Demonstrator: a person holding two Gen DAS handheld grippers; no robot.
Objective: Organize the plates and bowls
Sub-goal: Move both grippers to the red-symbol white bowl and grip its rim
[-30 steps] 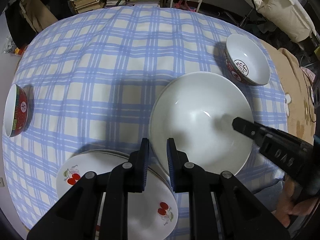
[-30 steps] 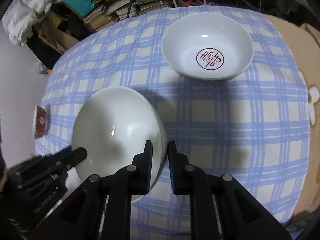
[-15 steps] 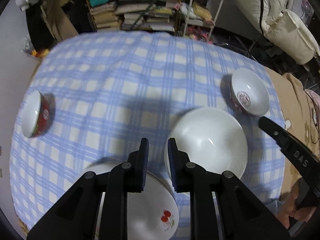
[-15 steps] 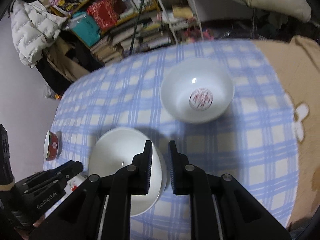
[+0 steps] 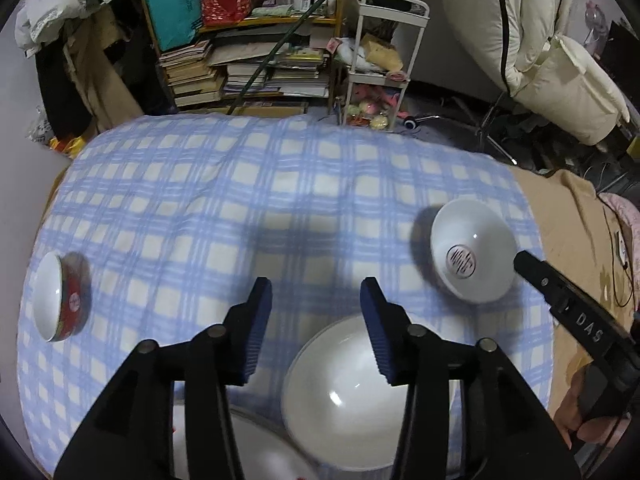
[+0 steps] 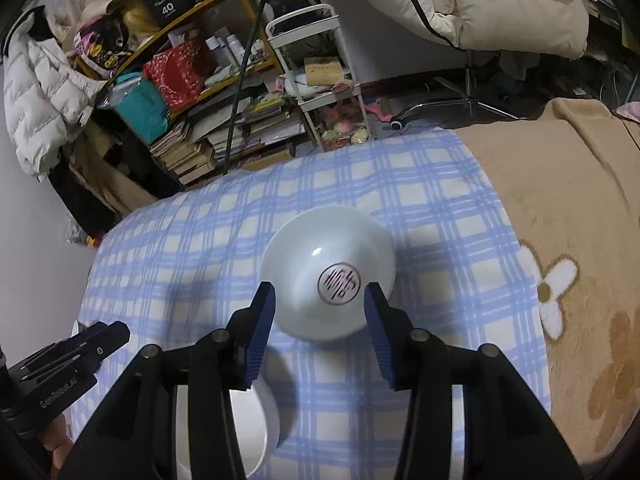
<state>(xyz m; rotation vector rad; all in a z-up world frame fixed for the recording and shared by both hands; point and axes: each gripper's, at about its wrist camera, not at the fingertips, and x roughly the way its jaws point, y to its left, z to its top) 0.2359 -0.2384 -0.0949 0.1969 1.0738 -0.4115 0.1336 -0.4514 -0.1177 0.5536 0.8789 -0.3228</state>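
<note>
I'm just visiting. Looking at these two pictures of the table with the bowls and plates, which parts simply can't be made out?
- Plate, left wrist view: mostly hidden behind the left gripper, whose jaws are opening, and cut off by the bottom edge.
- Large white bowl, left wrist view: its right side is behind a gripper finger.
- Red bowl, left wrist view: its pattern is too blurred to read.
- Bowl with the red mark, right wrist view: its outside is not visible; the right gripper, jaws opening, frames it.

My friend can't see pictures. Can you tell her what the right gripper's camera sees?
The right gripper, its blue-padded jaws opening with nothing held, hangs above a white bowl with a red round mark inside, which sits on a blue checked cloth. A plain white bowl lies nearer, lower left, beside the left gripper; cluttered shelves stand behind.
</note>
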